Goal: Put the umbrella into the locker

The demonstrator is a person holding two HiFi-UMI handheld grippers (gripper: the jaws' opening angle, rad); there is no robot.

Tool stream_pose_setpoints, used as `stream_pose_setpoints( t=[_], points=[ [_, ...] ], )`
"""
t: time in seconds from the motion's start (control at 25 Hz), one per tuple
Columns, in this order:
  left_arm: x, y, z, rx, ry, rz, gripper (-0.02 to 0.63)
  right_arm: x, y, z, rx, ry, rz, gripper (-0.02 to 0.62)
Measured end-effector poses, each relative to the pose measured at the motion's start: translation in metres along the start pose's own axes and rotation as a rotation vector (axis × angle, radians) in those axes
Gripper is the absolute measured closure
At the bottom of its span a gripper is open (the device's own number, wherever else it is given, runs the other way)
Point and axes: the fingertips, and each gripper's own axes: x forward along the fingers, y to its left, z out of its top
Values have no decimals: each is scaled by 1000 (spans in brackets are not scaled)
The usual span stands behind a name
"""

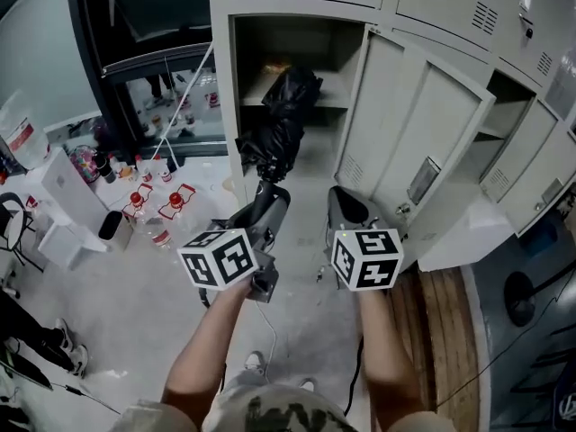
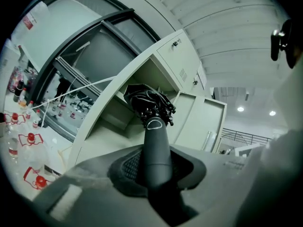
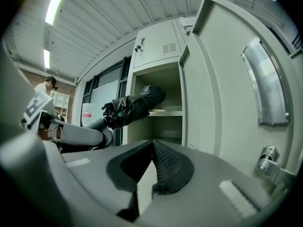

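A black folded umbrella [image 1: 281, 120] points up and away, its tip inside the open locker compartment [image 1: 256, 52] near the shelf [image 1: 337, 97]. My left gripper [image 1: 263, 212] is shut on the umbrella's dark handle [image 1: 268, 201]. In the left gripper view the handle [image 2: 156, 145] runs out between the pads, and the bunched canopy [image 2: 147, 100] sits in the locker opening. My right gripper [image 1: 346, 207] hangs just right of it, in front of the open locker door [image 1: 414, 142]. Its jaws [image 3: 152, 148] meet at the tips with nothing between them. The right gripper view shows the umbrella [image 3: 135, 105] entering the compartment [image 3: 165, 119].
Several small bottles [image 1: 153, 207] and a white box [image 1: 67, 192] stand on the floor at the left. A second locker [image 1: 513, 124] stands open at the right. A strip of wooden floor [image 1: 441, 331] runs along the lockers. A person [image 3: 47, 84] stands far off.
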Motion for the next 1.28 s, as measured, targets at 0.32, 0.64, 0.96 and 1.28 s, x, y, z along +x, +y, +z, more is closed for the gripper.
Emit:
stream_pose_setpoints(
  t=[0.32,0.64,0.96,1.28],
  points=[
    [-22,-12,-30,-12,-16,84,505,-18,6,-9,-10,3,81,597],
    [-34,-16,-60,-33,-3,165,505,-29,12,-16,-19,15,161,597],
    [-32,-5,-81,-55,43,240,505,-34,14,-18,-19,8,207,597],
    [-4,20,-74,-30,94,275,505,-12,6,-19,-18,2,201,597]
  ],
)
